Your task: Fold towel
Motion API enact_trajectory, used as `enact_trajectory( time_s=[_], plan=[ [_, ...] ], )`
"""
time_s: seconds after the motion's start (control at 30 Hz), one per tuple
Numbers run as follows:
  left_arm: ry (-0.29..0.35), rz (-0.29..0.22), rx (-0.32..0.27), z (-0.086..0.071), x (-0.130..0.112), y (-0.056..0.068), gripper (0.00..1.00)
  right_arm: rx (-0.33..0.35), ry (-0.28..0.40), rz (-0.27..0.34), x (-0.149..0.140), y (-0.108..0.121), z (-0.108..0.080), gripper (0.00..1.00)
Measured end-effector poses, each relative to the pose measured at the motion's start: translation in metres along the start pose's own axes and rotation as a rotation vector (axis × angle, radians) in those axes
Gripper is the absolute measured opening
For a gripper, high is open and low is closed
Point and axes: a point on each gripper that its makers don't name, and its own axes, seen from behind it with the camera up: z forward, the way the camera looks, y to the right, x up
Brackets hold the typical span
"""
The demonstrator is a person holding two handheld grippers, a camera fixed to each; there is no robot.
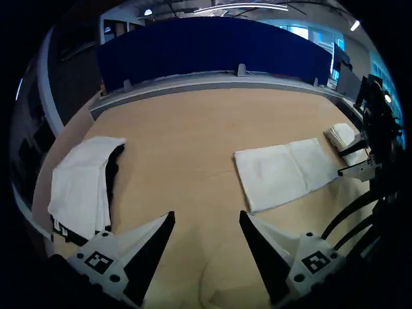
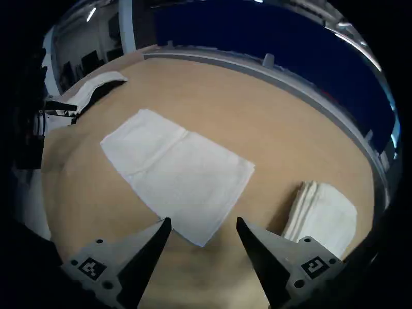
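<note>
Jaws of left gripper (image 1: 206, 213) and right gripper (image 2: 202, 219) gape empty near flat white towel (image 2: 175, 170).

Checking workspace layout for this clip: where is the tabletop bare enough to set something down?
The light wooden tabletop is bare between the flat white cloth towel and the heaped white towel pile, and behind both up to the blue divider panel. Crowded: around the folded white towel stack.
</note>
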Motion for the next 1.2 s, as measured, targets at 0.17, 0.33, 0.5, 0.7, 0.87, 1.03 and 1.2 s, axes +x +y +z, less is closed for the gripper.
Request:
enact_trajectory(
  time_s=[0.17, 0.33, 0.5, 0.7, 0.87, 1.03, 1.2],
  plan=[
    [-0.01, -0.047, 0.025, -0.018, -0.019, -0.009, 0.93, 0.013, -0.026, -0.027, -0.008, -0.004, 0.001, 0.98],
    [-0.019, -0.066, 0.044, -0.032, -0.033, -0.018, 0.93, 0.024, -0.047, -0.041, -0.017, -0.005, 0.001, 0.9],
    [-0.02, -0.078, 0.058, -0.04, -0.041, -0.023, 0.93, 0.031, -0.063, -0.047, -0.023, -0.006, 0.002, 0.79],
    [-0.021, -0.077, 0.065, -0.043, -0.043, -0.024, 0.93, 0.04, -0.072, -0.051, -0.026, -0.008, 0.002, 0.74],
    [-0.02, -0.075, 0.062, -0.045, -0.043, -0.022, 0.93, 0.048, -0.08, -0.053, -0.029, -0.01, 0.004, 0.64],
    [-0.02, -0.074, 0.061, -0.045, -0.042, -0.021, 0.93, 0.062, -0.089, -0.041, -0.032, -0.011, 0.006, 0.51],
    [-0.02, -0.071, 0.062, -0.046, -0.043, -0.022, 0.93, 0.053, -0.085, -0.024, -0.03, -0.006, 0.009, 0.38]
  ],
)
